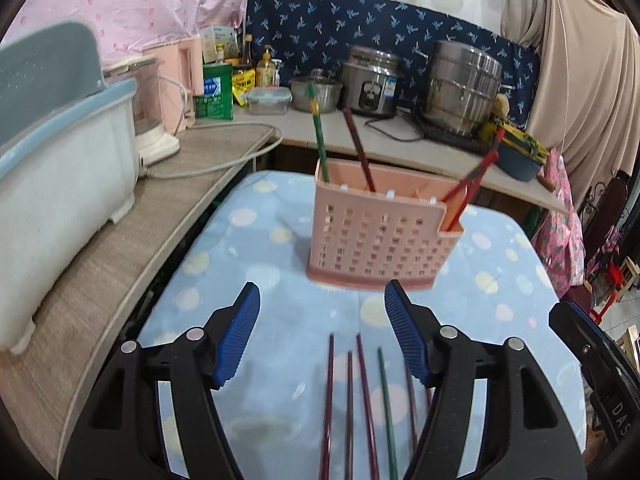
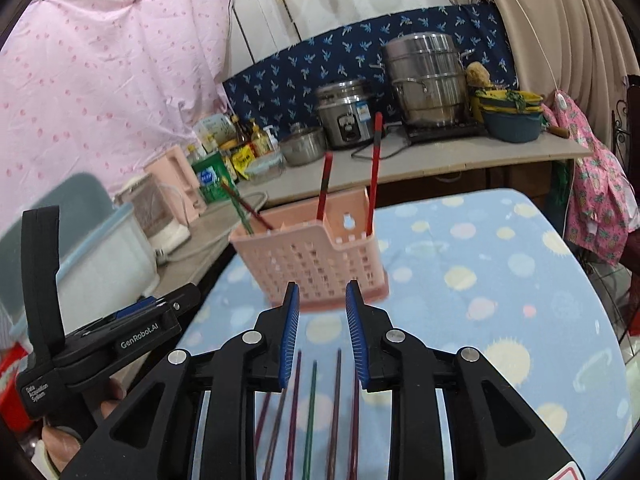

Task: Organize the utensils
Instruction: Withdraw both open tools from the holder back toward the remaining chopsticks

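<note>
Chopsticks (image 1: 366, 396) lie loose on the blue dotted worktop (image 1: 500, 320) at 6 o'clock from the pink utensil basket (image 1: 380, 236). Left gripper (image 1: 322, 336) and right gripper (image 2: 322, 332) hover spread, holding nothing.

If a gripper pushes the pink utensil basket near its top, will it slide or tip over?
The pink basket probably tips: it stands tall on a narrow base. Perforated plastic walls suggest little weight, and the leaning chopsticks raise its balance. The soft blanket may grip its base, hindering sliding.
</note>
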